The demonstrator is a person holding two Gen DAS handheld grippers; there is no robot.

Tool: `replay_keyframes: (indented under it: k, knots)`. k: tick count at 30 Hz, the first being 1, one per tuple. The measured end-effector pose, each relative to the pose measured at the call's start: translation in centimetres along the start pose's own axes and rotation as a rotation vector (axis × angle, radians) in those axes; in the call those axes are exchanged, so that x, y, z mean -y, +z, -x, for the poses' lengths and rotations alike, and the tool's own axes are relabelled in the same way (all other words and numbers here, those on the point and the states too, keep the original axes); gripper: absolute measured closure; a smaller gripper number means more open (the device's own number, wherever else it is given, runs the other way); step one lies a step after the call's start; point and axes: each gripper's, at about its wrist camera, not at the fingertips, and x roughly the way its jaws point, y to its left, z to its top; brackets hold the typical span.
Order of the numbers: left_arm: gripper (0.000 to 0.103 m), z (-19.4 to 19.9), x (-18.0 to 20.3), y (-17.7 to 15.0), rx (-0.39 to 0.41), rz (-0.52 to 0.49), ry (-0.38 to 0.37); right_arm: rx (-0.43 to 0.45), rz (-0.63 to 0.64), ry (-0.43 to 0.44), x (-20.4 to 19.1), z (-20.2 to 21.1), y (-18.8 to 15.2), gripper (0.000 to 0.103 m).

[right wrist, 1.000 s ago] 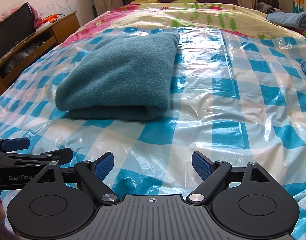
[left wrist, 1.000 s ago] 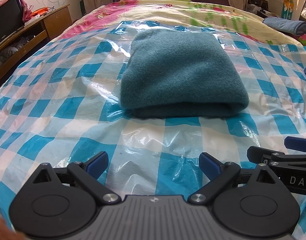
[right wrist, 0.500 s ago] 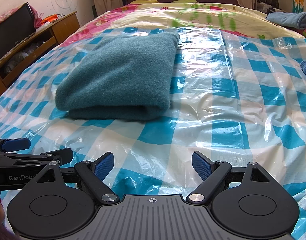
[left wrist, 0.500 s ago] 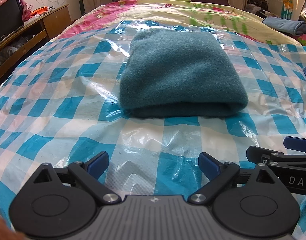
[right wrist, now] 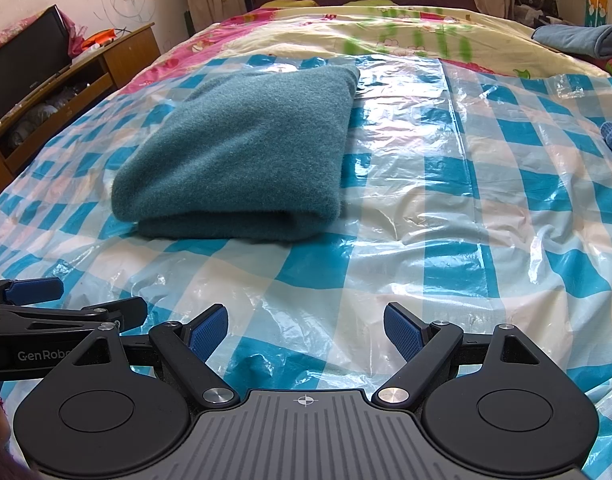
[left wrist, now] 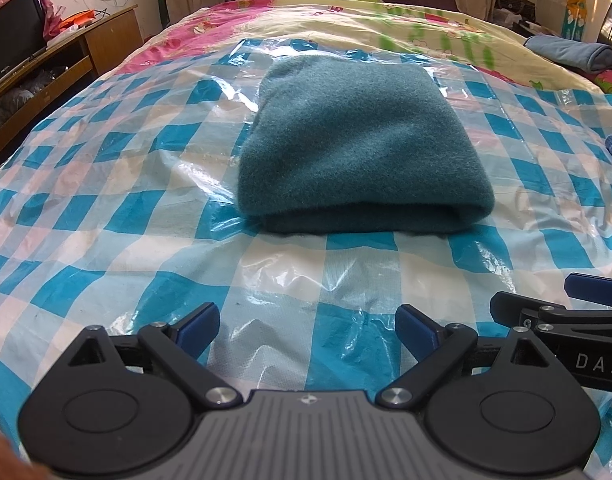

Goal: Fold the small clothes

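At far left a wooden cabinet (left wrist: 85,52) stands by the bed, its open shelf holding dim clutter too blurred to name. The left tongs (left wrist: 308,330) hang released and empty over the checkered plastic sheet (left wrist: 105,216). Ahead of them, well apart, the teal garment (left wrist: 358,144) lies on the bed folded into a thick block, rounded fold facing the tongs. The right tongs (right wrist: 306,330) are likewise spread, gripping nothing. The fold looks finished; next, probably, a fresh garment or a final tidy.

One folded green cloth (left wrist: 362,140) lies on the bed (left wrist: 105,208); one rolled blue cloth (left wrist: 574,54) behind it; two grippers.
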Motion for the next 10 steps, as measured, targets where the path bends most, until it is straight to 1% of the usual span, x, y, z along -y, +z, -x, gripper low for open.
replay_keyframes:
  k: [10]
  knots:
    - [0.006, 0.01, -0.18, -0.03, -0.007, 0.006, -0.007, 0.001, 0.001, -0.002, -0.02, 0.07, -0.03, 0.016]
